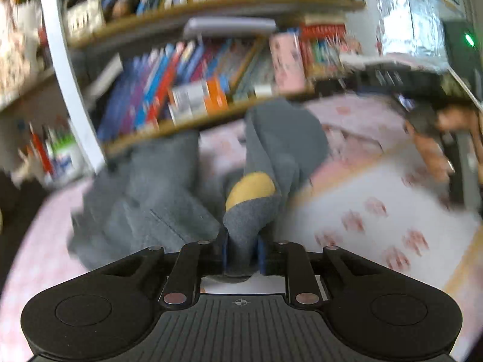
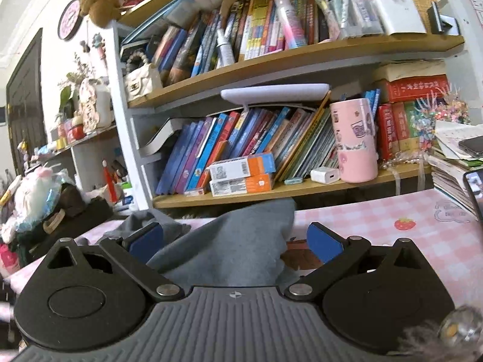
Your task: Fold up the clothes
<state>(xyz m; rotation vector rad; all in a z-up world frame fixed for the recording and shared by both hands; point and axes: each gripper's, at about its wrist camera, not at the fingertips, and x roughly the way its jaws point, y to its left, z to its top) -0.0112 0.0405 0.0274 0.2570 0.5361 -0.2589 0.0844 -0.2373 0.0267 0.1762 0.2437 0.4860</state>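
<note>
One grey garment, soft fleece-like cloth with a yellow patch, on the desk under a pink checked cover.

Location: it trails ahead of our left hand-held gripper, bunched and partly lifted, with two lobes reaching towards the bookshelf. In the right wrist view a grey fold rises between the blue pads of our right hand-held gripper.

Left hand-held gripper: pinched tight on a gathered edge of the cloth.
Right hand-held gripper: spread wide, holding nothing; whether the pads touch the cloth we cannot tell.

Handling, as we judge it: light, limp, thick enough to hold a crease loosely, not slippery or fragile. It sags wherever unsupported. We would take hold at an edge or corner, two points well apart, rather than mid-panel.

Fold state: crumpled, not flat.
</note>
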